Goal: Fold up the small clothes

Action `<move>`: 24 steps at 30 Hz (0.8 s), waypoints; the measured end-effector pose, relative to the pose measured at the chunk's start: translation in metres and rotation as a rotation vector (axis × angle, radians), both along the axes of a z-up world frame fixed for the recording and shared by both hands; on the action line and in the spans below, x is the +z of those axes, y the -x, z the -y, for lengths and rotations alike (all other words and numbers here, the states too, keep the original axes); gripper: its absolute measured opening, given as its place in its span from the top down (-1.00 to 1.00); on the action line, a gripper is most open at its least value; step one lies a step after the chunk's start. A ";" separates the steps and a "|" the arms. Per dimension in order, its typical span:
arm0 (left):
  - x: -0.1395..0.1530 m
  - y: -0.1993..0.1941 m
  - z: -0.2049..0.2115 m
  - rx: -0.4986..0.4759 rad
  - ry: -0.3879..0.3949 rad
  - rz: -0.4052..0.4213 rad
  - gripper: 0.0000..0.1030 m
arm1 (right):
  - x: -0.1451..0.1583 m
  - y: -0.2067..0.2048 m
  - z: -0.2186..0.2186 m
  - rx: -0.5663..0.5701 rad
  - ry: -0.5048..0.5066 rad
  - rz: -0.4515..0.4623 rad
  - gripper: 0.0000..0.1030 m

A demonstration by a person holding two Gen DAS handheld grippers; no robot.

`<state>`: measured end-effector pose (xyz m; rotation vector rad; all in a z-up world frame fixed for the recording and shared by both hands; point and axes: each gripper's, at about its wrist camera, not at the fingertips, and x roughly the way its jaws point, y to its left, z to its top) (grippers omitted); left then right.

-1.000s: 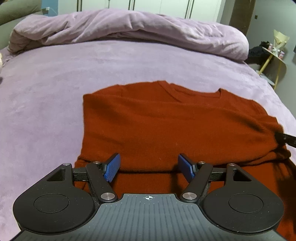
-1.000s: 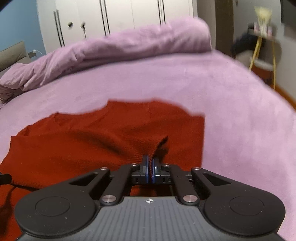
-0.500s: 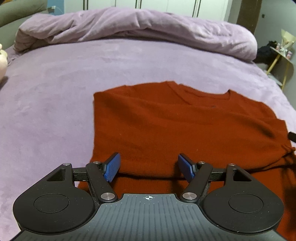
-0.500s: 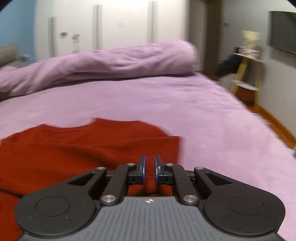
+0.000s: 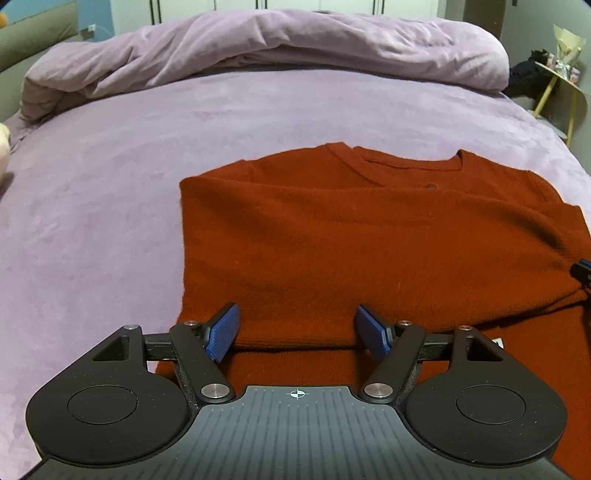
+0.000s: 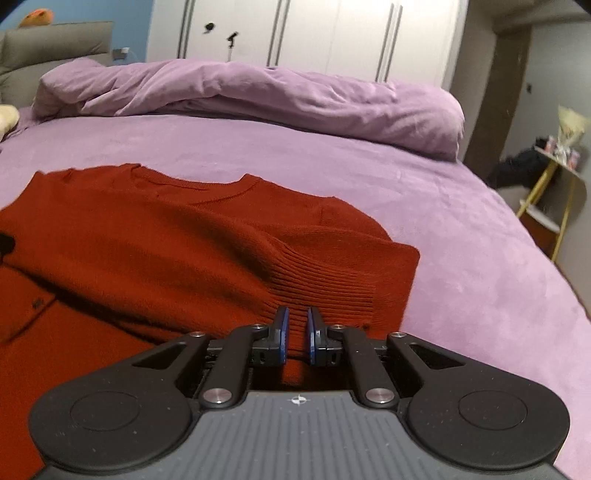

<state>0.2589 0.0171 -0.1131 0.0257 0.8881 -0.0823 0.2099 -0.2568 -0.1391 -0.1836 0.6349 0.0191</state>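
Observation:
A rust-red knit sweater (image 5: 369, 236) lies flat on the purple bed, with a sleeve folded across its body. It also shows in the right wrist view (image 6: 155, 243). My left gripper (image 5: 297, 328) is wide open and empty just above the lower fold edge. My right gripper (image 6: 296, 334) is open by a narrow gap at the ribbed cuff (image 6: 332, 284) of the folded sleeve, and the cuff lies loose in front of the fingers. The right gripper's tip shows at the right edge of the left wrist view (image 5: 583, 271).
The purple bed sheet (image 5: 92, 221) spreads around the sweater. A bunched purple duvet (image 5: 258, 44) lies along the far side. A yellow-legged side table (image 6: 554, 192) stands beyond the bed's right edge. White wardrobe doors (image 6: 314, 33) stand behind.
My right gripper was shut on the sleeve cuff a second ago; it has laid the cuff down and opened slightly. The left gripper stayed open and shifted a little.

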 end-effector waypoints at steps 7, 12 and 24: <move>0.012 0.041 -0.020 -0.034 -0.039 -0.044 -0.49 | 0.024 0.041 0.012 -0.123 0.022 -0.045 0.61; 0.015 0.122 -0.062 -0.069 -0.036 -0.091 -0.52 | 0.033 0.134 0.048 -0.200 -0.183 -0.200 0.37; -0.001 0.218 -0.120 0.012 0.235 -0.240 -0.39 | 0.037 0.247 0.076 -0.220 -0.435 -0.332 0.22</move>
